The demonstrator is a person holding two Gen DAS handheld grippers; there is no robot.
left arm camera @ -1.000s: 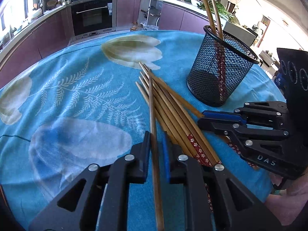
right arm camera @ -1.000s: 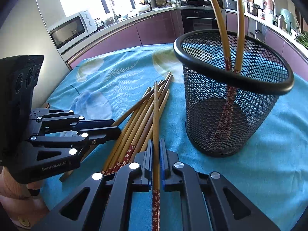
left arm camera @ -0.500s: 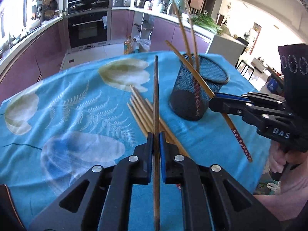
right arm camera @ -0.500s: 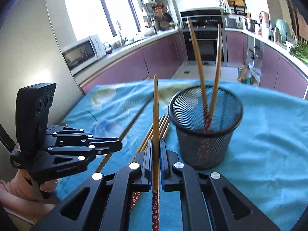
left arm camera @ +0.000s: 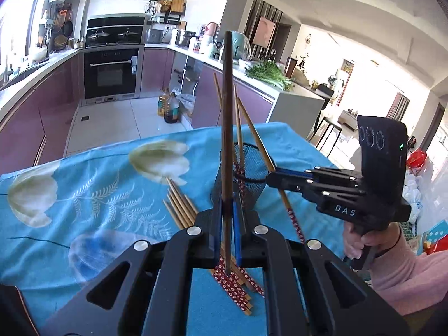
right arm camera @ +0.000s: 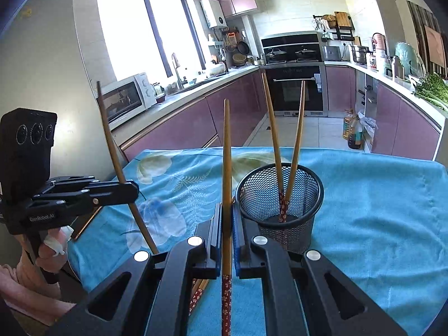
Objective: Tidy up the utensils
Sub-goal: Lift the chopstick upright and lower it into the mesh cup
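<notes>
Chopsticks (left arm camera: 179,210) have been lifted one per hand off the blue cloth (left arm camera: 92,196): the left gripper (left arm camera: 227,224) and right gripper (right arm camera: 227,240) each clamp a single stick tight, now raised and tilted upright. The mesh holder (right arm camera: 280,193), frame centre, already has two; several wait lower centre. Dropping in looks next.

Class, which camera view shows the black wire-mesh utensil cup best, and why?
The right wrist view: the black wire-mesh utensil cup shows its whole rim and inside, where two chopsticks stand. In the left wrist view the cup sits partly behind the held chopstick and the right hand-held gripper.
</notes>
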